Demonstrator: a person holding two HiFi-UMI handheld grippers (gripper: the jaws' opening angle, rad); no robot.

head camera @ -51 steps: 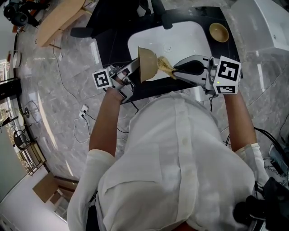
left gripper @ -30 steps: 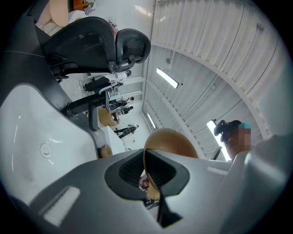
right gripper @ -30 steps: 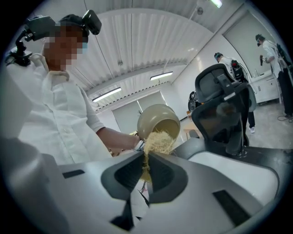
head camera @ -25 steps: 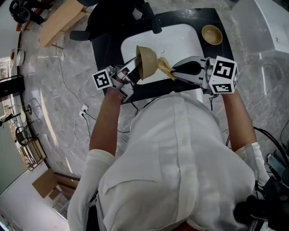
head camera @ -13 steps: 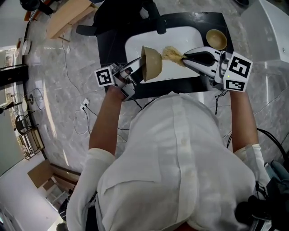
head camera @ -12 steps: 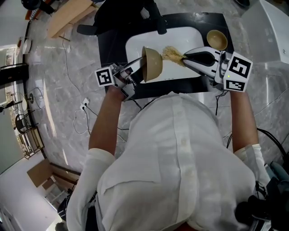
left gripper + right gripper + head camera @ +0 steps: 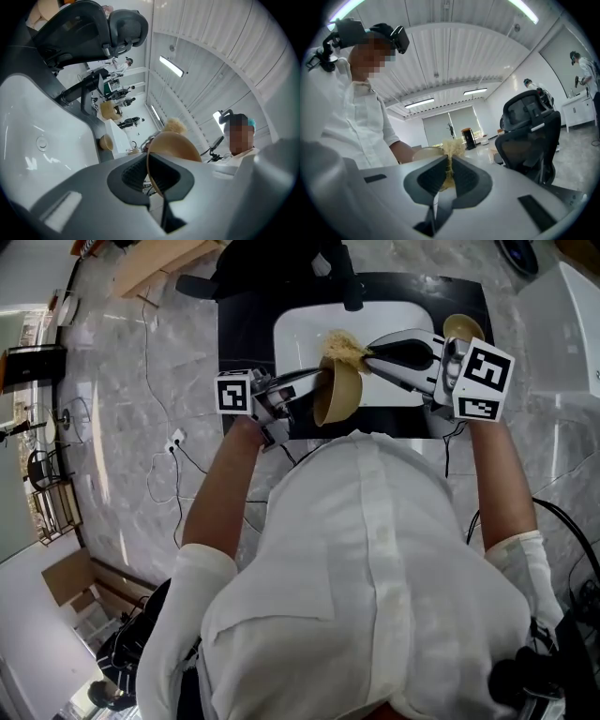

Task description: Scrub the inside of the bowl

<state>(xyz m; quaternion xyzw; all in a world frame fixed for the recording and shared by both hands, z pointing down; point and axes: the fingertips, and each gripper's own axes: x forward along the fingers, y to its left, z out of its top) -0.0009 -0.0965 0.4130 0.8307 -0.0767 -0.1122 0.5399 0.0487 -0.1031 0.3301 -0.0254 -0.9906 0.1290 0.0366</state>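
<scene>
Head view: the left gripper (image 7: 315, 390) was clamped on the thin rim of a smooth, round wooden bowl (image 7: 341, 393), held tipped on its side above the glossy white sink (image 7: 298, 329). The right gripper (image 7: 367, 354) pinched a frayed, straw-coloured fibre scrubber (image 7: 342, 346) at the bowl's upper rim; whether it reached inside was unclear. A second wooden bowl (image 7: 459, 327) stood upright beside the sink.
</scene>
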